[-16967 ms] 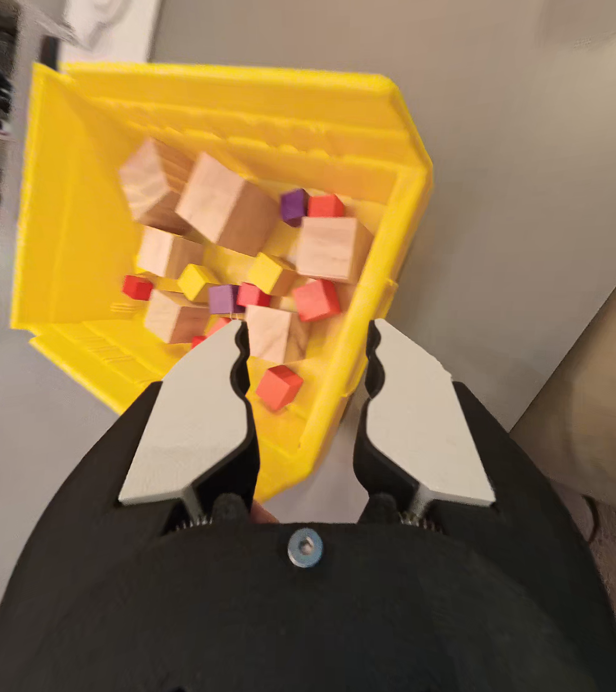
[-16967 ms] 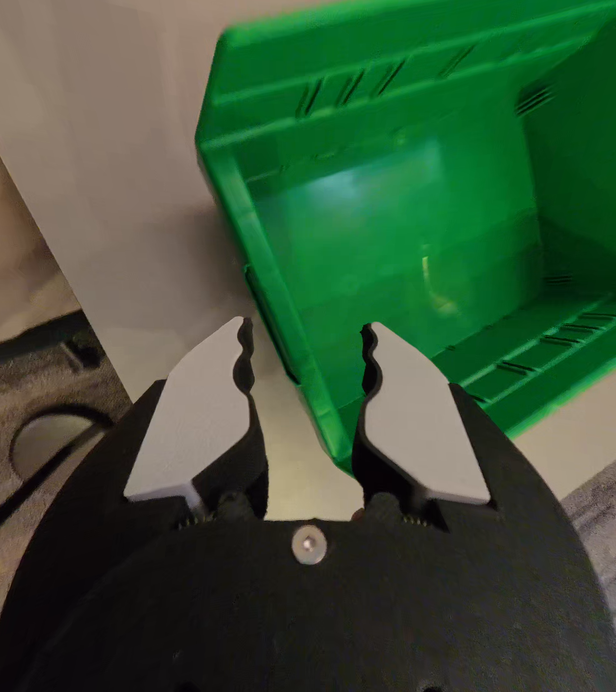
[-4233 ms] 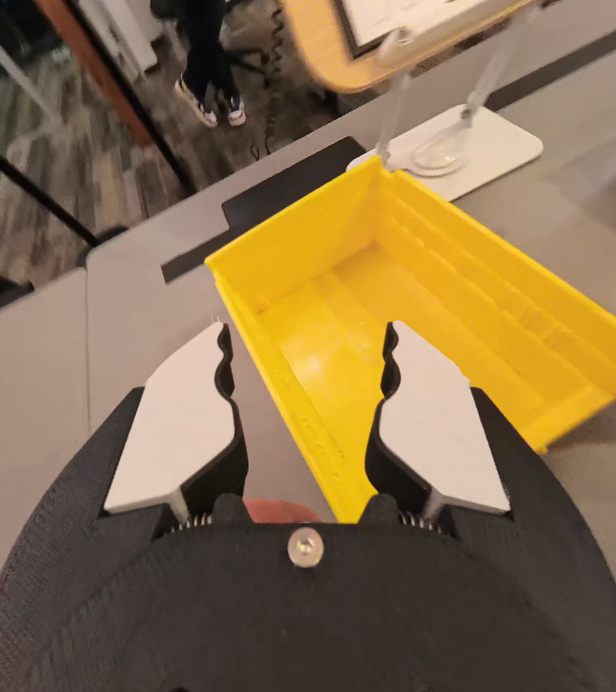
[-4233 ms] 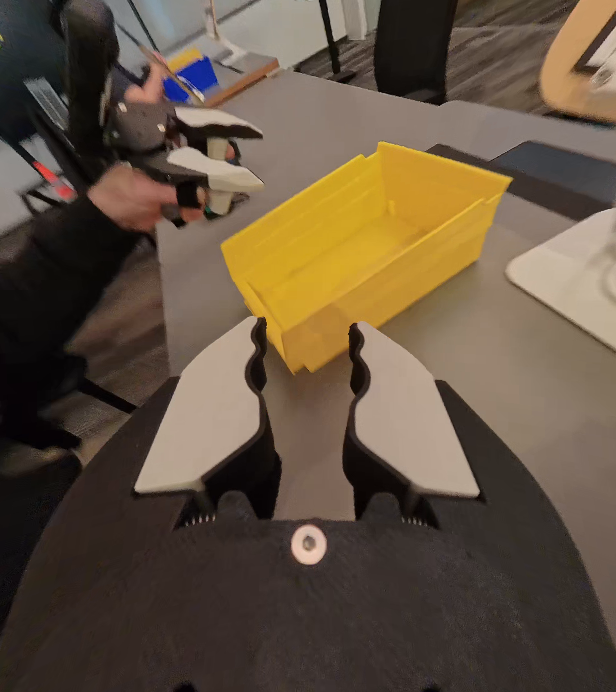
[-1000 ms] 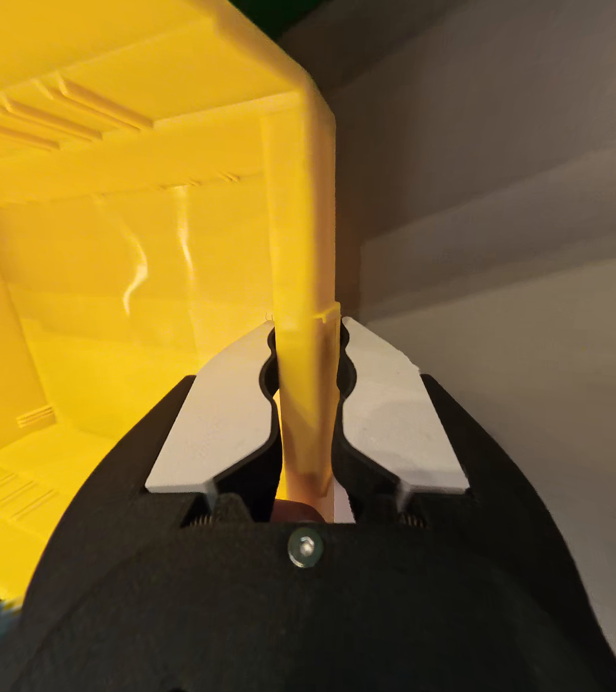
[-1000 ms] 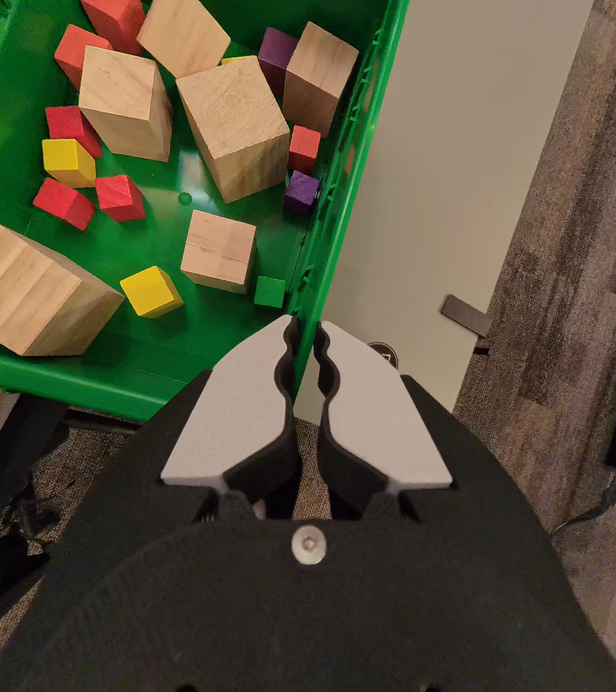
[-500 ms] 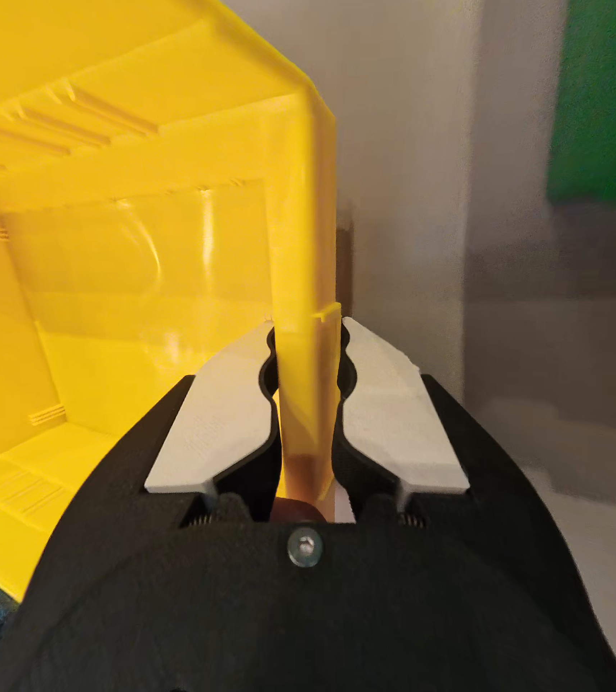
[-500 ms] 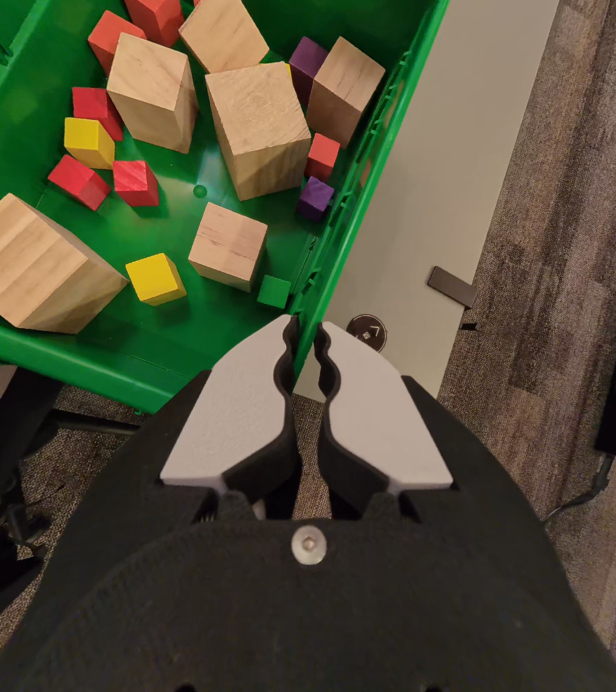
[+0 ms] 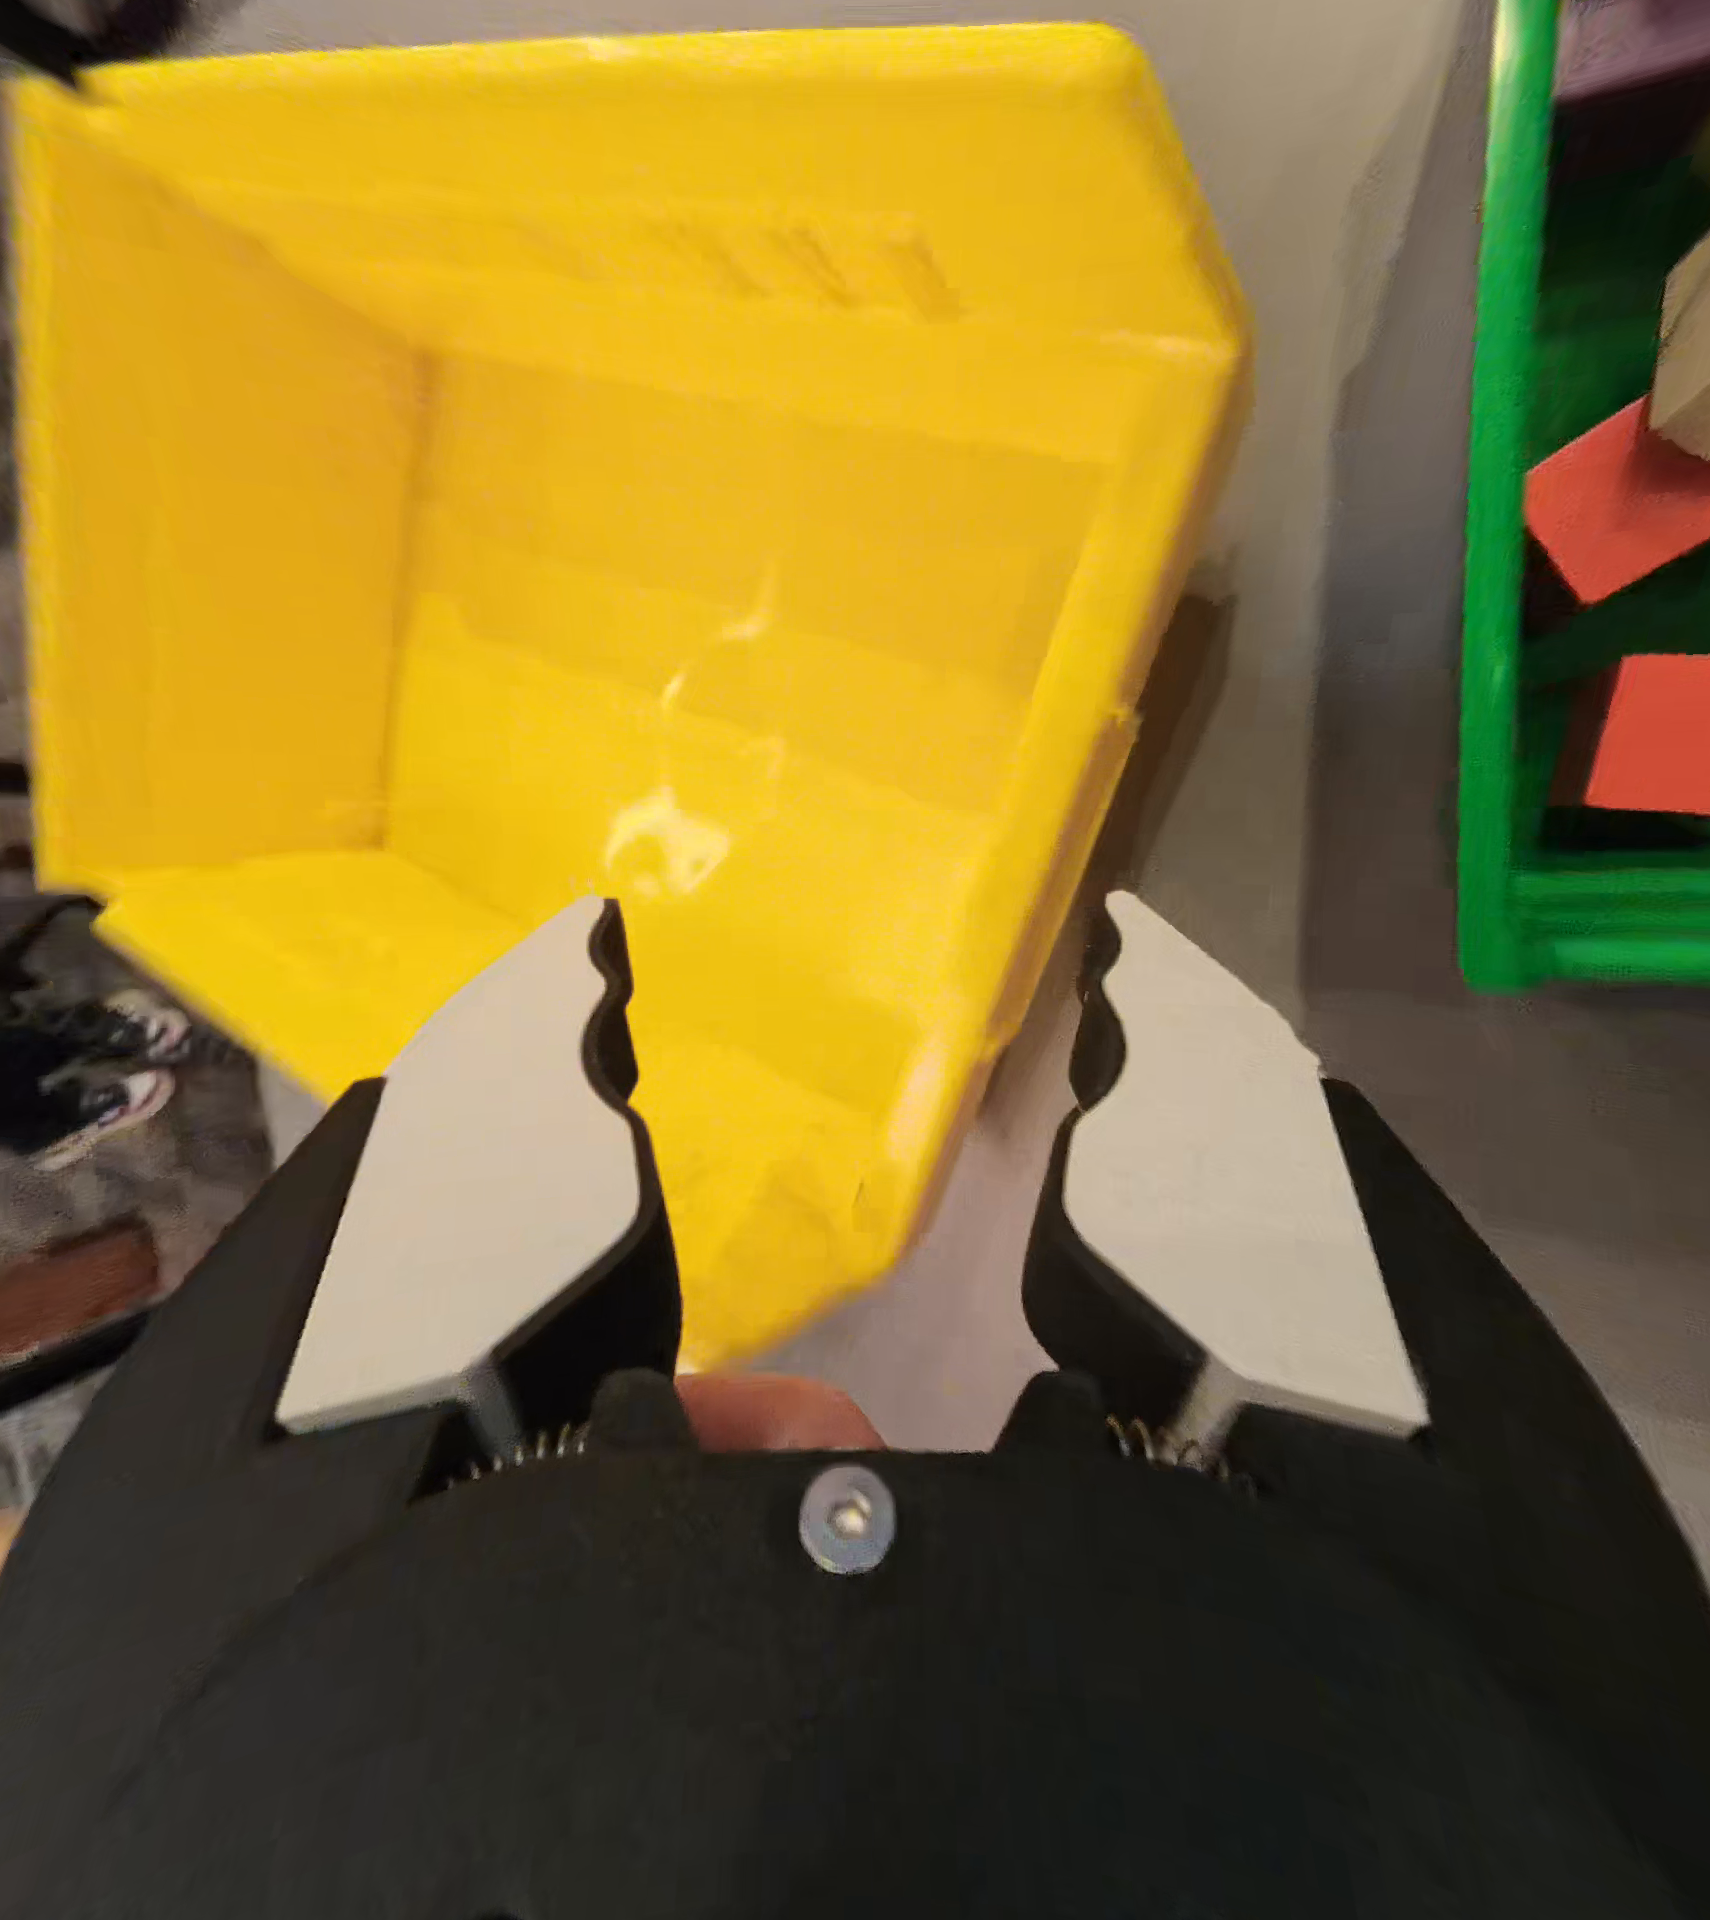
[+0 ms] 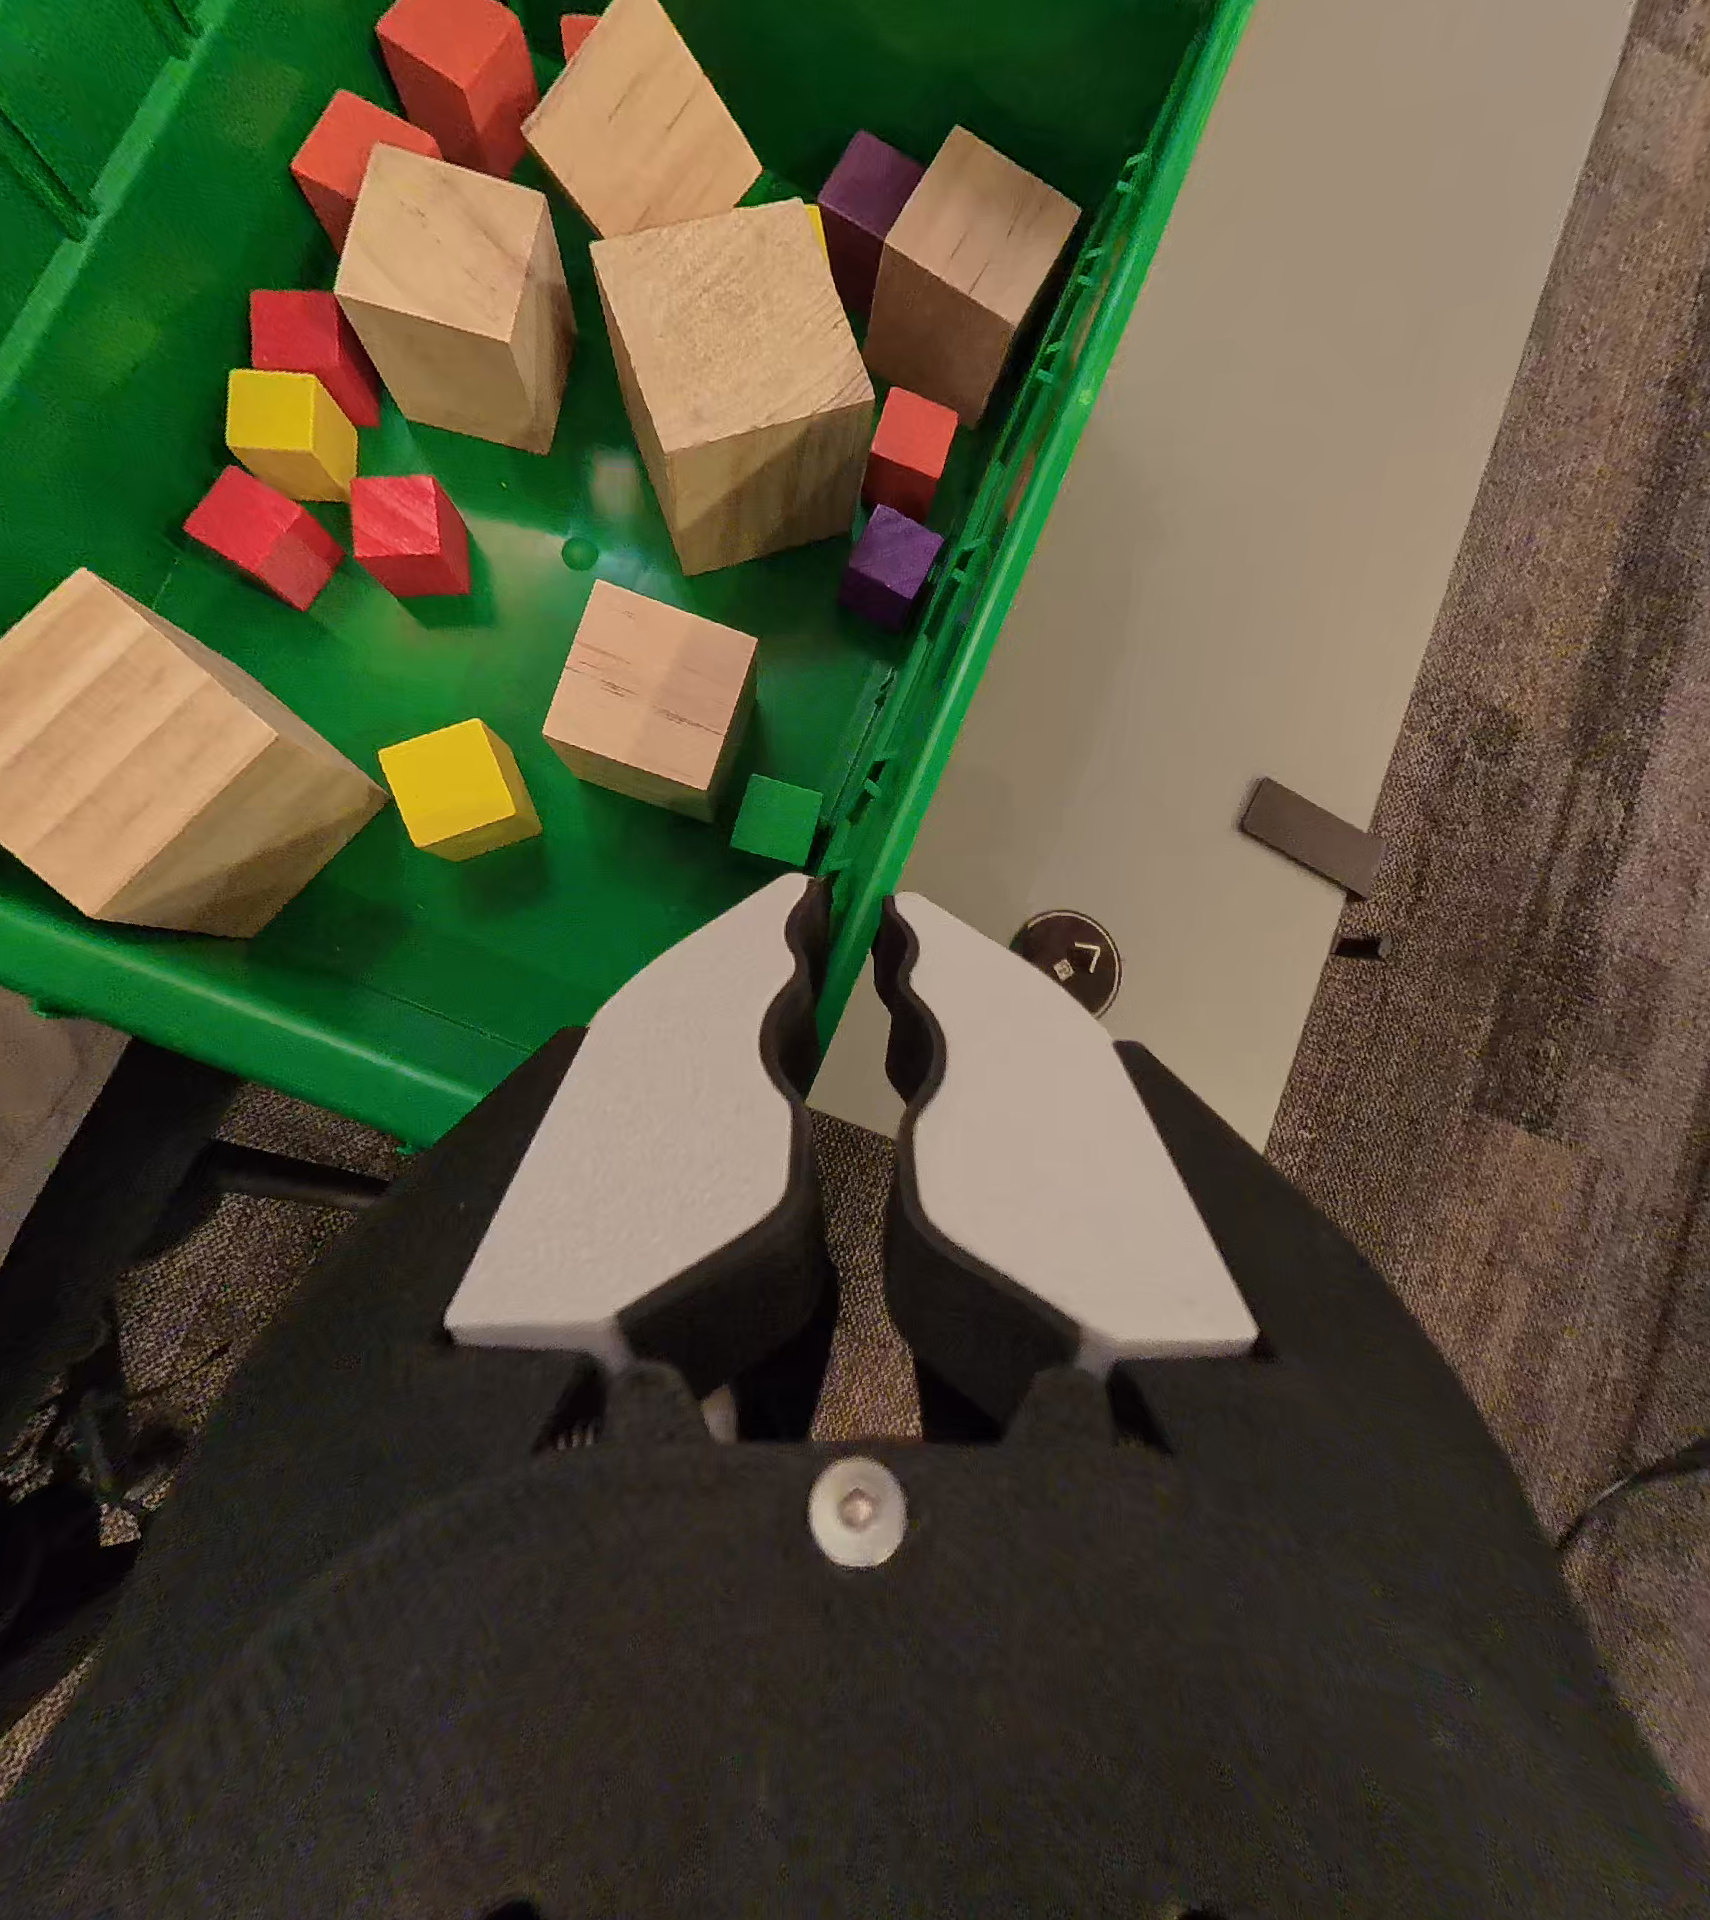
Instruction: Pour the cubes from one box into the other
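Left gripper: fingers spread, released, straddling the empty yellow plastic box's corner.
Right gripper: fingers clenched on the green plastic box's side wall.
Wooden and coloured cubes: inside green box, at the grey worktop's edge.

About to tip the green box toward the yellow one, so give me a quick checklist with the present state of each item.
1. Right claw clamped on the green box wall: ok.
2. Cubes inside the green box, such as the yellow cube: ok.
3. Yellow box empty: ok.
4. Left claw gripping the yellow box: not ok, open with the box wall between its fingers.
5. Yellow box flat on the table: cannot tell.
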